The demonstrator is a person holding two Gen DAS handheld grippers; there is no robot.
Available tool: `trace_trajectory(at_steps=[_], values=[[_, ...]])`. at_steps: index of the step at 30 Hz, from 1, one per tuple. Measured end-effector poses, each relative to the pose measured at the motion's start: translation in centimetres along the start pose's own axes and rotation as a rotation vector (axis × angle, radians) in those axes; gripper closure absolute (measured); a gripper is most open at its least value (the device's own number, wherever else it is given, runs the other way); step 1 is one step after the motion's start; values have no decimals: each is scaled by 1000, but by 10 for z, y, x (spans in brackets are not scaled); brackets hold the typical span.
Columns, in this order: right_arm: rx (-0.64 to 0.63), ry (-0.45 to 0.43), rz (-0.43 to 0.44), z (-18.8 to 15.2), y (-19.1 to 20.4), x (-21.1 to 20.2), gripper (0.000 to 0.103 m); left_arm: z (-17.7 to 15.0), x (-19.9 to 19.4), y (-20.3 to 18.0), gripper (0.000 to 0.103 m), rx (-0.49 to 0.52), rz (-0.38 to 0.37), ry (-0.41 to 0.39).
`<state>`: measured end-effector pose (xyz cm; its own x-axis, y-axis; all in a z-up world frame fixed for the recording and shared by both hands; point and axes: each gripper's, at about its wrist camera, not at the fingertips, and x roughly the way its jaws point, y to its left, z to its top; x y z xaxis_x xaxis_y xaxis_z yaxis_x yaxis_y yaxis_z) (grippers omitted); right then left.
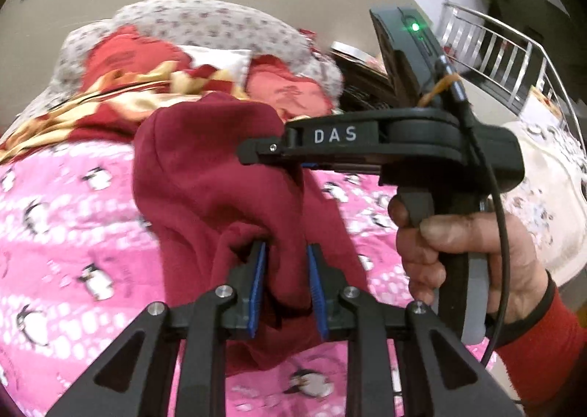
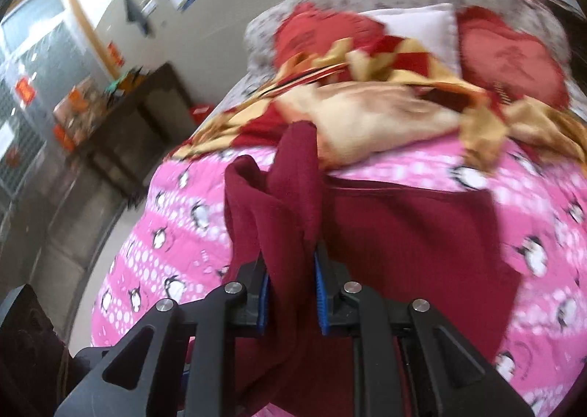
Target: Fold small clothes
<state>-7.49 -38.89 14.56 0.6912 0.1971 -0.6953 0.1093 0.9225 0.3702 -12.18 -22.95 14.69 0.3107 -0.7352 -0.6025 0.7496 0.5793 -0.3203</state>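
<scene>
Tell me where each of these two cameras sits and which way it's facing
Left wrist: on the left gripper, looking down its fingers across the pink penguin bedspread; the right gripper and the hand holding it show.
Right wrist: on the right gripper, facing the bed's pillows; no hand shows.
Shared: each clamps the maroon garment.

Dark red cloth on a pink penguin print

The garment (image 1: 205, 175) is plain maroon; the bedspread (image 1: 66, 233) is bright pink with white dots and black-and-white penguins. Behind lie a red-and-gold blanket (image 2: 367, 87), red cushions (image 2: 510, 57) and a grey, small-patterned headboard (image 1: 205, 19). Both grippers are black with 2 blue pads (image 1: 258, 292) each; the sleeve (image 1: 543, 354) is red.
</scene>
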Motion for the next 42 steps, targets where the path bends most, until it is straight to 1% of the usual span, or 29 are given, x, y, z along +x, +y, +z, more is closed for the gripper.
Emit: trace_trajectory(at_steps=[4, 5, 7, 8, 10, 12, 14, 16, 17, 18, 20, 22, 23, 24, 26, 29, 30, 31, 32, 33, 35, 37, 38, 39, 41, 42], values=[[61, -23, -21, -9, -40, -24, 66, 7, 8, -18, 78, 23, -32, 15], [72, -23, -26, -13, -47, -27, 66, 7, 8, -20, 78, 22, -42, 23], [91, -24, -63, -19, -64, -29, 66, 6, 6, -19, 77, 21, -58, 39], [100, -23, -76, -21, -70, -27, 67, 4, 2, -18, 77, 25, -55, 43], [145, -24, -101, -27, -89, -23, 67, -3, -5, -16, 76, 56, -12, 56], [198, -23, -90, -32, -109, -18, 67, -11, -9, -12, 72, 74, 12, 68], [242, 0, -83, -36, -123, -4, 67, -16, -6, -1, 71, 79, 60, 80], [282, 13, -93, -40, -131, 4, 63, -20, 1, 11, 71, 56, 98, 100], [314, 20, -106, -42, -135, 5, 58, -21, 5, 16, 71, 46, 103, 106], [343, 11, -108, -45, -139, 1, 52, -23, 9, 21, 71, 38, 115, 117], [374, -23, -88, -49, -139, -17, 51, -26, 15, 24, 70, 37, 127, 133], [353, -45, -83, -52, -131, -36, 49, -31, 21, 23, 68, 48, 130, 146], [332, -50, -68, -56, -125, -45, 45, -33, 23, 22, 68, 57, 132, 150], [317, -46, -58, -58, -118, -50, 40, -36, 27, 21, 67, 64, 133, 157], [281, -6, -52, -67, -106, -53, 36, -41, 36, 19, 67, 70, 131, 175], [286, 64, -25, -82, -98, -38, 35, -48, 46, 15, 67, 81, 132, 199], [291, 76, -11, -85, -99, -35, 37, -51, 50, 14, 67, 92, 137, 210], [282, 76, -11, -88, -99, -33, 43, -54, 52, 13, 67, 100, 144, 216], [257, 64, -39, -89, -98, -35, 69, -56, 53, 12, 66, 106, 149, 219], [220, 39, -77, -90, -97, -41, 74, -58, 54, 11, 65, 109, 149, 223], [196, 12, -108, -93, -103, -48, 75, -62, 57, 12, 63, 106, 142, 233], [188, 57, -184, -99, -113, -37, 75, -65, 61, 11, 62, 110, 142, 242], [193, 78, -198, -104, -117, -30, 75, -66, 63, 10, 62, 118, 146, 247], [203, 83, -195, -109, -120, -27, 75, -67, 64, 7, 62, 136, 160, 249], [236, 60, -182, -111, -123, -33, 75, -68, 63, 4, 62, 159, 172, 247], [256, 43, -183, -110, -124, -40, 72, -68, 61, 3, 62, 163, 176, 250]])
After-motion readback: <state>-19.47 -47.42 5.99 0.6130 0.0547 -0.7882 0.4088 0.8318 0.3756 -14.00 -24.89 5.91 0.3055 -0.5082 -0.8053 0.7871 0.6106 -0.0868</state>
